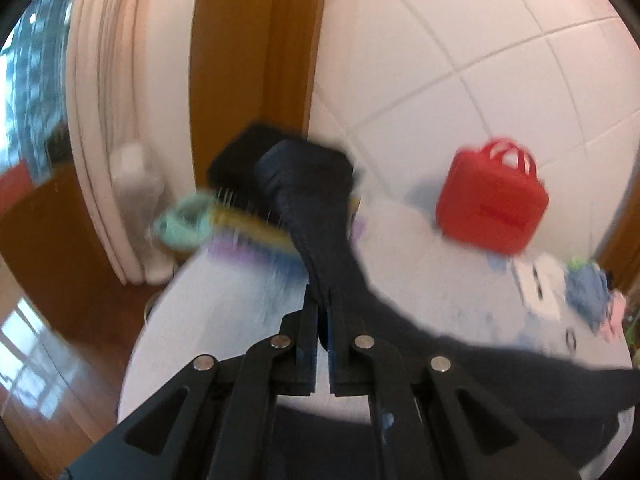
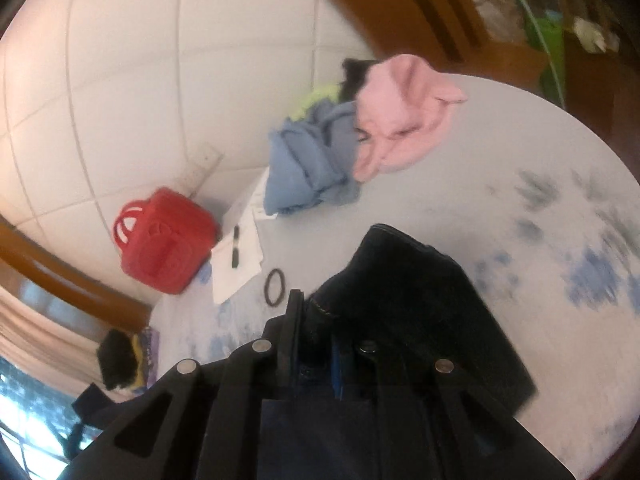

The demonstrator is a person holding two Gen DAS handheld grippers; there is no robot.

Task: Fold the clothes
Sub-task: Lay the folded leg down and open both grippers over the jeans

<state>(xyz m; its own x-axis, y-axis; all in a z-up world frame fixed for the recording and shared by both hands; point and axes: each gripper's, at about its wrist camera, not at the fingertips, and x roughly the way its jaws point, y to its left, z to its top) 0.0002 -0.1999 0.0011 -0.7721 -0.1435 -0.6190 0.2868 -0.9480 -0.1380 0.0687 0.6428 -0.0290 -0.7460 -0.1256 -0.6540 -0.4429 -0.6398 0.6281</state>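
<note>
L claw (image 1: 325, 304) pinching jeans (image 1: 308, 184); hairband (image 2: 275, 286) R-only

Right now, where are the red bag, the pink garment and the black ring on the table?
red bag (image 2: 168, 242): right wrist view, middle of its front face.
pink garment (image 2: 400, 112): right wrist view, centre of the crumpled cloth.
black ring (image 2: 267, 286): right wrist view, left side of the band.

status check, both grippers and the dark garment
Left gripper shut on dark garment. Right gripper shut on it too. Garment lifted off table. Hair tie, paper close by.
</note>
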